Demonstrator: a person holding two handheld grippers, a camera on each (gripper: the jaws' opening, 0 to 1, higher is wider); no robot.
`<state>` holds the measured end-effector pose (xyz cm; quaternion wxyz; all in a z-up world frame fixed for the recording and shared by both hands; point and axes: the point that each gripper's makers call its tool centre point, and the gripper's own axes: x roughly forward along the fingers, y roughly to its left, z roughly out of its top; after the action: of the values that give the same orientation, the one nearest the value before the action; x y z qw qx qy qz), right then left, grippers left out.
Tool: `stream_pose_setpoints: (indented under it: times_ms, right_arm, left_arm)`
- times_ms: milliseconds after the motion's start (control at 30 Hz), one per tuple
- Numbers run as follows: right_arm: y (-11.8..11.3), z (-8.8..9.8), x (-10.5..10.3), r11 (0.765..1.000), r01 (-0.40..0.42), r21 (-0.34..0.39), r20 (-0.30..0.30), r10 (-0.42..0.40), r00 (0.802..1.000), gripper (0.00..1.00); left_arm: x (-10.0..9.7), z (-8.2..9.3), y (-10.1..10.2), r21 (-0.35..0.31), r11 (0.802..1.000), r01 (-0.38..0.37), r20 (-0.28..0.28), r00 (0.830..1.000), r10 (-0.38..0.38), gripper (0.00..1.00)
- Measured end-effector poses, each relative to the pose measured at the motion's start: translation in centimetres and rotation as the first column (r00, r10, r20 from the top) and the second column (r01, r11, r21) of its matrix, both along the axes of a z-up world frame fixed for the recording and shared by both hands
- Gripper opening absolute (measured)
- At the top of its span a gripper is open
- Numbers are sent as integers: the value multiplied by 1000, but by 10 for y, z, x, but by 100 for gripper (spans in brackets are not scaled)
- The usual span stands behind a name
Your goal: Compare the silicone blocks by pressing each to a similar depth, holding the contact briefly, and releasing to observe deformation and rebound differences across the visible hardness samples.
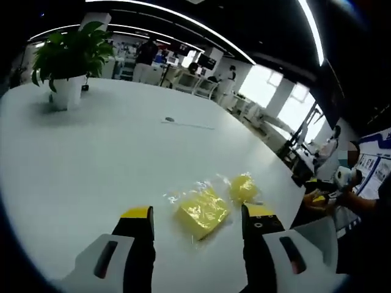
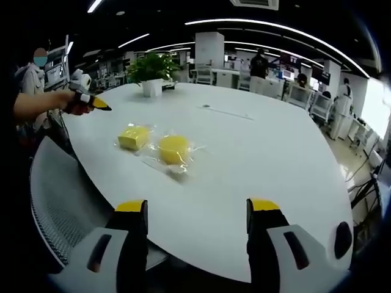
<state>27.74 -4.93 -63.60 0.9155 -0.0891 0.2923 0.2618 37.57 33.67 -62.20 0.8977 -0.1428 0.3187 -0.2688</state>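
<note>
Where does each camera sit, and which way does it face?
Left gripper view: rides on the left gripper, low over the white table, facing the square block, the round block and a plant; its open jaws show.
Right gripper view: rides on the right gripper, off the table's edge, facing across it; its open jaws show, and a hand holding the other gripper at the left.
Shared: table, both blocks, plant.
</note>
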Motion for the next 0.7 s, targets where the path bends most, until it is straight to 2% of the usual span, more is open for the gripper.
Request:
stream_pose_setpoints:
  times_ms: [133,300,433,700]
  right_arm:
    - [-1,0,1,1000,5,-2,-3,-5,1000,59]
    - [-2,1,1,1000,9,-13,-5,-9,1000,59]
    - [-5,-1,-1,1000,18,-23,-11,-19,1000,59]
    - [-12,-7,-6,998,35,-53,-34,-36,999,59]
  left_arm:
    - [13,-7,-1,-23,1000,-10,-25,1000,9,56]
    - [25,-34,-5,7,1000,15,-86,996,-14,53]
    - [35,-50,-10,-15,1000,9,-124,992,-11,53]
    - [43,-66,-16,-14,1000,20,-160,987,-22,52]
